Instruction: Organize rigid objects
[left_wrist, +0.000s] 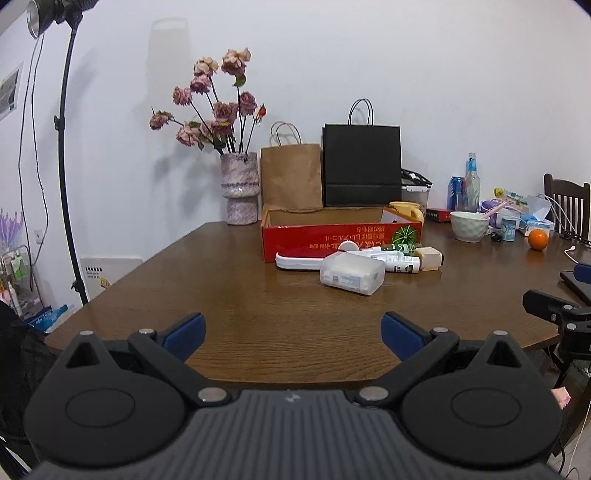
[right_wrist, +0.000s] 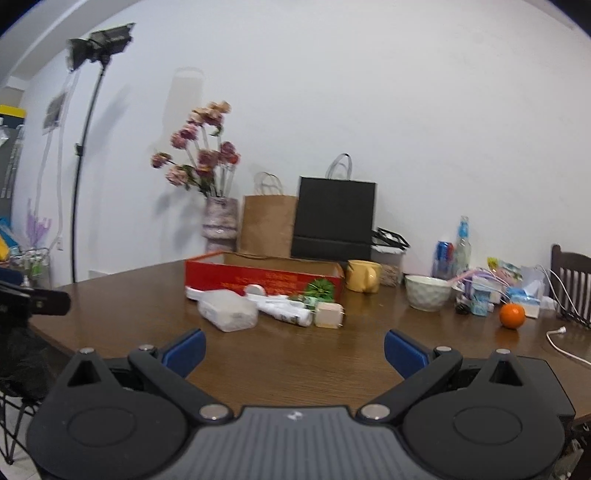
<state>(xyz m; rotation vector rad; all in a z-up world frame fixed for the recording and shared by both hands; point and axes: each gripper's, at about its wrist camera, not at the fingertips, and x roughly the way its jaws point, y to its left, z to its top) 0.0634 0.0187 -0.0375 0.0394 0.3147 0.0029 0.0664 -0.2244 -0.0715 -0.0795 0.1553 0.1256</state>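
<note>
A red cardboard box (left_wrist: 332, 238) (right_wrist: 258, 277), open on top, stands mid-table. In front of it lies a pile: a translucent plastic case (left_wrist: 351, 274) (right_wrist: 227, 309), a white flat case (left_wrist: 299, 261), white tubes and bottles (left_wrist: 400, 263) (right_wrist: 286, 312) and a beige cube charger (left_wrist: 428, 257) (right_wrist: 328, 315). My left gripper (left_wrist: 293, 334) is open and empty over the near table edge, well short of the pile. My right gripper (right_wrist: 294, 350) is open and empty, also short of the pile. Part of the right gripper shows at the far right of the left wrist view (left_wrist: 554, 308).
A flower vase (left_wrist: 240, 188), a brown paper bag (left_wrist: 291, 177) and a black bag (left_wrist: 362, 166) stand behind the box. A yellow mug (right_wrist: 364, 275), white bowl (right_wrist: 428, 291), bottles (right_wrist: 461, 247), orange (right_wrist: 512, 315) and a white cable (right_wrist: 561, 343) are right. A light stand (left_wrist: 66, 147) is left.
</note>
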